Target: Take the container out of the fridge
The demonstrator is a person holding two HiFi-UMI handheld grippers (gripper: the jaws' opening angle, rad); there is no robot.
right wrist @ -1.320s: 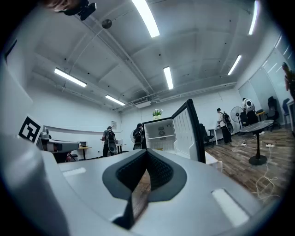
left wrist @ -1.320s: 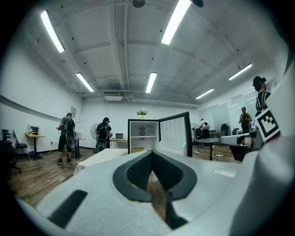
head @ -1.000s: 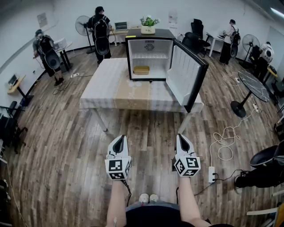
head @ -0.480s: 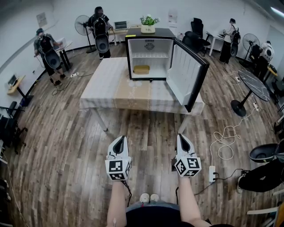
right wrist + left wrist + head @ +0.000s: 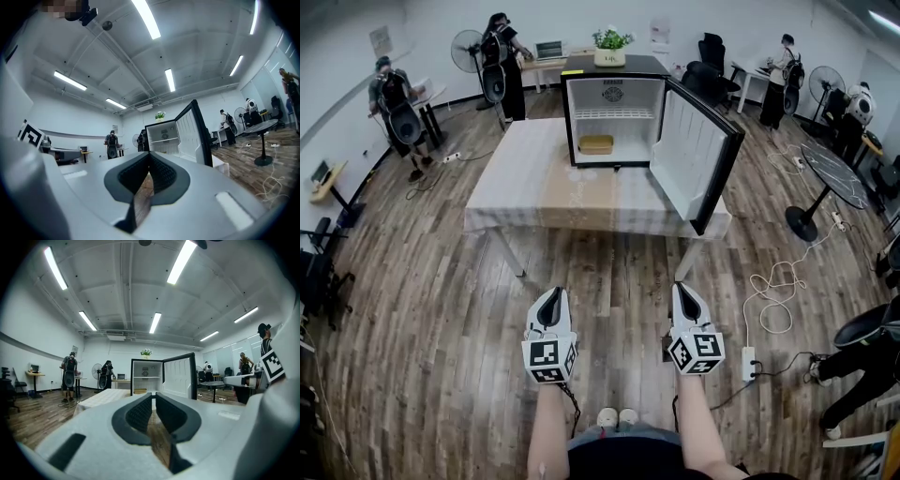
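Stands on wood floor (image 5: 412,309), well back from counter (image 5: 534,192). Holds both forearms out front and low, roughly parallel, elbows tucked near the waist. Grips left gripper (image 5: 552,292) and right gripper (image 5: 685,288) side by side and apart, at about the same height, both pointing ahead toward the counter. Shows marker cubes nearest the body: left (image 5: 548,359), right (image 5: 695,351).

Left gripper view: jaws drawn narrow, tips all but touching, only floor visible in the hollow behind the tips. Carries nothing. Right gripper view: jaws together at the tips, same empty hollow. Carries nothing.

Faces small fridge (image 5: 611,94) standing on the far part of the counter, door (image 5: 694,155) swung wide to the person's right, past the counter's edge. Tan container (image 5: 596,144) lying on the fridge's bottom level, left of middle, under a wire shelf; also seen low inside the fridge in the left gripper view (image 5: 139,391). Well apart from both grippers. Potted plant (image 5: 610,42) on the fridge top.

Other people at desks along the far wall, left and right.
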